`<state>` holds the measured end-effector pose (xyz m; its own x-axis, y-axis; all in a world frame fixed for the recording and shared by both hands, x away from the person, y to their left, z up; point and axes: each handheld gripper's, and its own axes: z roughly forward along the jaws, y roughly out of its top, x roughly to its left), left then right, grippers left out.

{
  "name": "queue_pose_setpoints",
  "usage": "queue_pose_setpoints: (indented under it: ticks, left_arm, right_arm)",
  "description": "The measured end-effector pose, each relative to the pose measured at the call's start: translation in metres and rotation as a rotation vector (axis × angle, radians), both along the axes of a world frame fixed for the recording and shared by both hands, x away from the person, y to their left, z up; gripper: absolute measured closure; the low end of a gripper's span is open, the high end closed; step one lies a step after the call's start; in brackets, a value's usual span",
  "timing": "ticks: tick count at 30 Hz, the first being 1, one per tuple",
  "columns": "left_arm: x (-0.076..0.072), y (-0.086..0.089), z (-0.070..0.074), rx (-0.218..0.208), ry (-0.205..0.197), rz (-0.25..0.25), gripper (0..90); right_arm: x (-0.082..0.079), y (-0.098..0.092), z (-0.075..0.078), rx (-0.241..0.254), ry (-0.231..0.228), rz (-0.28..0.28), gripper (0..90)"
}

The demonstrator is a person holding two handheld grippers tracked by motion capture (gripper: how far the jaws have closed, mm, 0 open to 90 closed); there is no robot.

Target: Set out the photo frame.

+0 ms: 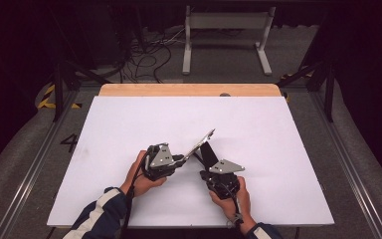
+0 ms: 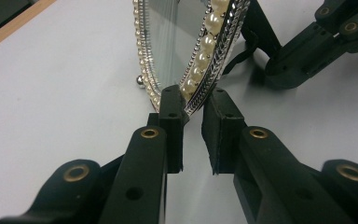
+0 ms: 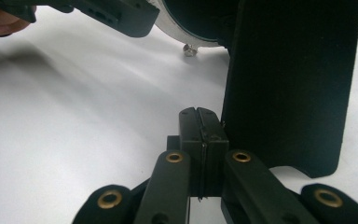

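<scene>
High view: one white rectangular worktop (image 1: pixel 129 124) carries a single small mirror with a silver beaded and pearl-studded frame (image 1: pixel 199 143), standing tilted near the middle of the near half, with one flat black easel stand (image 1: pixel 209 154) hinged behind it. Two hand-held grippers meet at it. The left gripper (image 1: pixel 179 160), held in the person's left hand (image 1: pixel 138 180), reaches the frame's lower edge from the left; the right gripper (image 1: pixel 210 172), in the right hand (image 1: pixel 233 198), sits just behind the stand. In the left gripper view the jaws stand a little apart with the mirror's frame (image 2: pixel 205 70) between them: the left pad touches the pearl rim, while a gap shows beside the right pad, so they bracket the rim and I cannot tell that they clamp it. One small silver ball foot (image 2: pixel 140 80) rests on the sheet. In the right gripper view the jaws are pressed fully together, holding nothing, just beside the edge of the black stand (image 3: pixel 289 84). A painted "4" (image 1: pixel 69 143) is readable on the floor left of the worktop.
</scene>
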<state>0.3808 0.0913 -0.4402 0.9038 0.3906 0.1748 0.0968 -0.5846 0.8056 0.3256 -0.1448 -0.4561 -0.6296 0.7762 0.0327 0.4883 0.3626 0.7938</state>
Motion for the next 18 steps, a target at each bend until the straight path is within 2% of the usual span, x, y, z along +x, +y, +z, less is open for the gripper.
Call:
queue_pose_setpoints:
  ticks: [4, 7, 10, 13, 16, 18]
  left_arm:
    - [-0.002, 0.000, 0.000, -0.008, 0.013, -0.031, 84.3]
    - [-0.002, -0.002, 0.000, -0.005, 0.006, -0.031, 84.2]
    - [-0.001, -0.002, -0.001, -0.024, 0.012, -0.018, 79.3]
    - [0.000, -0.002, -0.001, -0.022, 0.002, -0.006, 73.7]
    - [0.002, -0.001, -0.002, -0.025, 0.001, 0.013, 63.3]
    - [0.003, -0.001, -0.003, -0.027, 0.003, 0.007, 62.4]
  right_arm:
    - [0.002, -0.005, 0.001, 0.001, -0.004, -0.011, 90.0]
    - [0.005, -0.010, 0.001, 0.012, 0.002, -0.019, 90.0]
    - [0.005, -0.012, 0.001, 0.008, -0.001, -0.016, 90.0]
    - [0.006, -0.012, 0.000, 0.006, 0.000, -0.009, 90.0]
    - [0.006, -0.012, 0.000, 0.006, 0.002, -0.010, 90.0]
    - [0.006, -0.012, 0.000, 0.002, 0.000, -0.008, 90.0]
